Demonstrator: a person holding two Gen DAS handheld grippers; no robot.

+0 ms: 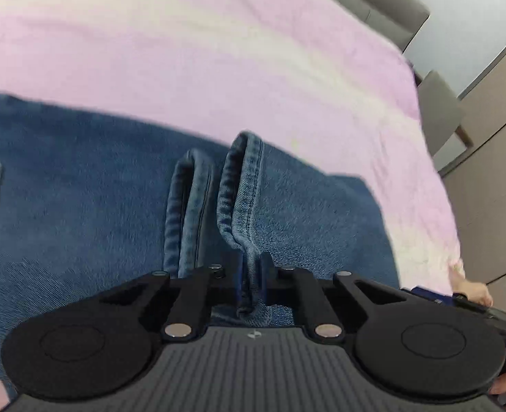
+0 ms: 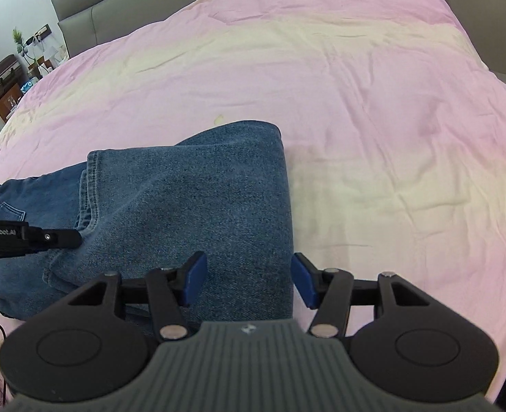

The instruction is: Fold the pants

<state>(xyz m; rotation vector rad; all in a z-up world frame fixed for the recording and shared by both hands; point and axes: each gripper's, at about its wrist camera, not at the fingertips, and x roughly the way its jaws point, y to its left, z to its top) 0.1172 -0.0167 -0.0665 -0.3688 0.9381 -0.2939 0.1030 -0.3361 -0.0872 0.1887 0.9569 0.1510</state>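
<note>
bed: pink sheet (image 2: 373,110) fills most of both views; I see grey headboard (image 2: 115,10) at the far end.
pants: blue denim jeans (image 2: 191,206) lie on the near part of the sheet, already doubled over. Folded edge faces right in my right wrist view, hem ends sit on top at the left, waist and pocket trail off further left.
long axis: as I read it, the folded stack runs from near my grippers away toward the headboard; the fold edge runs the same way.
key relation: fold edge passes between the right gripper's pads, so that hand straddles the right side of the stack. Left hand is on the hem side. Both are at the near end.
left gripper (image 1: 253,274): clenched on the hem (image 1: 242,199) of one leg; denim seam pinched between the pads, second hem just beside it, loose.
right gripper (image 2: 249,279): released, jaws standing apart over the denim, nothing pinched.
denim look: mid-wash, stiff stitched hems, lies flat, few wrinkles.
my call: right needs to close on the fold edge before any lift.
</note>
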